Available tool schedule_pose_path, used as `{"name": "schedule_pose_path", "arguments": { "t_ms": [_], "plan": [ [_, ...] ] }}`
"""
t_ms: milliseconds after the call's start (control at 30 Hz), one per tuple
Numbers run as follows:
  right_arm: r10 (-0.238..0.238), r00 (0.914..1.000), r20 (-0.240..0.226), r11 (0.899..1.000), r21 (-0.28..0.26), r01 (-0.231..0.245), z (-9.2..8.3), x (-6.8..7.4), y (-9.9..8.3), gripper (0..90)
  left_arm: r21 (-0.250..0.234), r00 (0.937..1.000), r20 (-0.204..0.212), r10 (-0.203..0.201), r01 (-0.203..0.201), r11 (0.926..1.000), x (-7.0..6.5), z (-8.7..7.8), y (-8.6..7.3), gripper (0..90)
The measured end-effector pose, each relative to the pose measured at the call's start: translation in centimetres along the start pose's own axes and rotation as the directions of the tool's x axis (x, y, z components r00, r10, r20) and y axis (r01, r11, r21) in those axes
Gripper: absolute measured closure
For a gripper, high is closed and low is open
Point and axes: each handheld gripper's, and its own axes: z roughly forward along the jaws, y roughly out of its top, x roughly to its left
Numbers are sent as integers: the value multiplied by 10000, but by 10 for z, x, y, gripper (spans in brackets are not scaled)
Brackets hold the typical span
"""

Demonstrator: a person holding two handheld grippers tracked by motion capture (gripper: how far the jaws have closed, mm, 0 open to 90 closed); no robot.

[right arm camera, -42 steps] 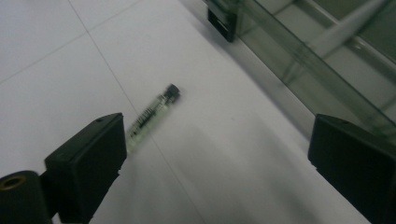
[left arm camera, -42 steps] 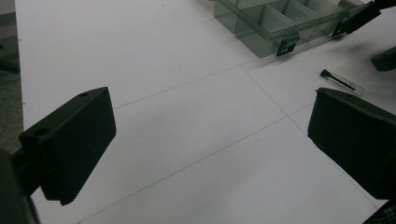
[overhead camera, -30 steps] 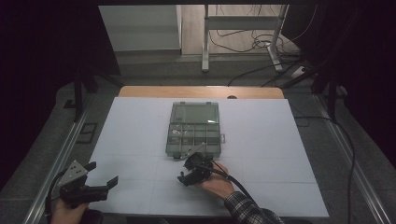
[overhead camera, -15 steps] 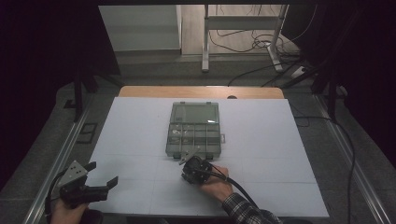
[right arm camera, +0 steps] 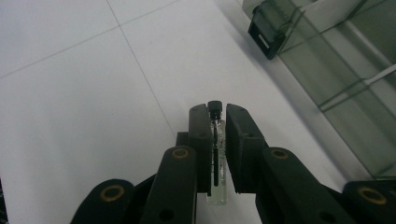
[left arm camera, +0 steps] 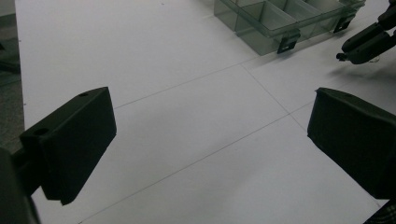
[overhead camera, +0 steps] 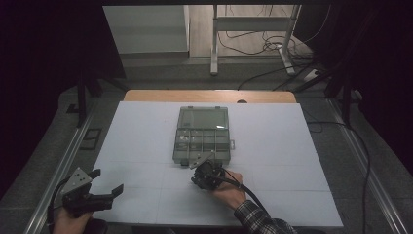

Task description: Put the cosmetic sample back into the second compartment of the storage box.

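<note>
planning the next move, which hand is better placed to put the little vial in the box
Right. The right gripper already clamps the vial beside the box; the left gripper is open, farther off.

Setting: lab recording bay | evidence: white gridded table point(overhead camera: 146, 146), black curtains point(overhead camera: 48, 58), loose floor cables point(overhead camera: 258, 44), metal desk frame point(overhead camera: 253, 29)

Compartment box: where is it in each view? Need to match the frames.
High view: compartment box at table centre, just beyond the right gripper.
Left gripper view: top edge, right of centre, near corner and latch showing.
Right gripper view: upper right corner, beyond the jaws shut on a small vial.
Shared landmark: the box's dark front latch.
</note>
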Motion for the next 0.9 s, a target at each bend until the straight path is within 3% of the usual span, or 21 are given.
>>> {"name": "schedule_pose_path", "arguments": {
  "t_ms": [900],
  "plan": [
    [569,9984,23,9933,-1005,-563,-23,-26,1,810,26,10000,18,38,-38,10000,0,1,0,16]
  ]
}}
